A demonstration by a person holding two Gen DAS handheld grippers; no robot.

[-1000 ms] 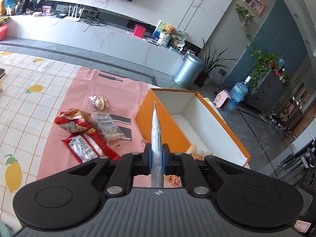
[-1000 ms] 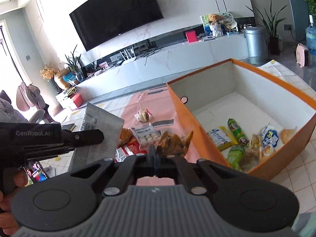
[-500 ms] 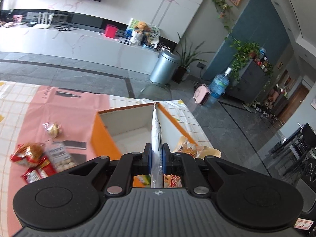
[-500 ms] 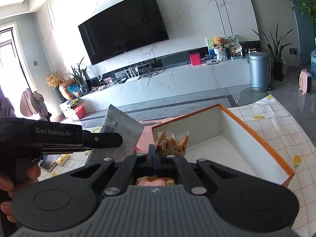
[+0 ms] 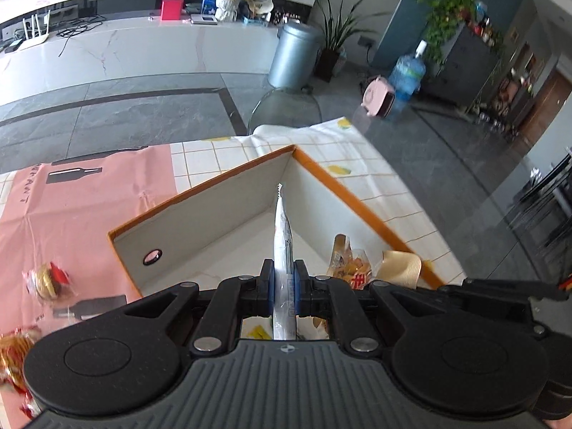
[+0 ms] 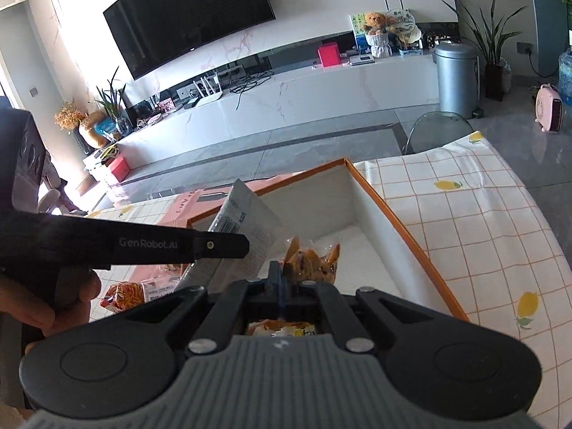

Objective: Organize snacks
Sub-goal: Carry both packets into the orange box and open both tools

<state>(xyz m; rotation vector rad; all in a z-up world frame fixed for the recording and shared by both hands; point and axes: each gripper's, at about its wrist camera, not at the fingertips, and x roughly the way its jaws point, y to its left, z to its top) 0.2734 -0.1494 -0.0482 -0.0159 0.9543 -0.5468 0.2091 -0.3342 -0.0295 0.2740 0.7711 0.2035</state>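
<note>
A: Well, the left gripper [image 5: 284, 287] is clamped tight on a flat white packet [image 5: 283, 246], held edge-on so that only its thin side and serrated top show in the left wrist view.

B: And from the other side?

A: In the right wrist view the same white packet [image 6: 246, 228] shows its broad printed face, hanging over the near left corner of the orange box [image 6: 393, 221], with the left gripper [image 6: 221, 246] reaching in from the left, a hand [image 6: 46, 300] on its grip.

B: The right gripper?

A: The right gripper [image 6: 284, 279] is pinched shut on a clear bag of brown snacks [image 6: 314, 257], crinkled, its corners sticking up. It hangs above the box's white floor.

B: The box itself?

A: The orange box [image 5: 200, 187] has orange rims, white inner walls and a round hole in one end wall. In the left wrist view the clear bag [image 5: 348, 262] shows just right of the white packet.

B: Around it?

A: The box sits on a checked tablecloth [image 6: 482, 214] with lemons, beside a pink mat [image 5: 89, 200]. Loose snack packets [image 5: 46, 280] lie on the mat, blurred.
</note>
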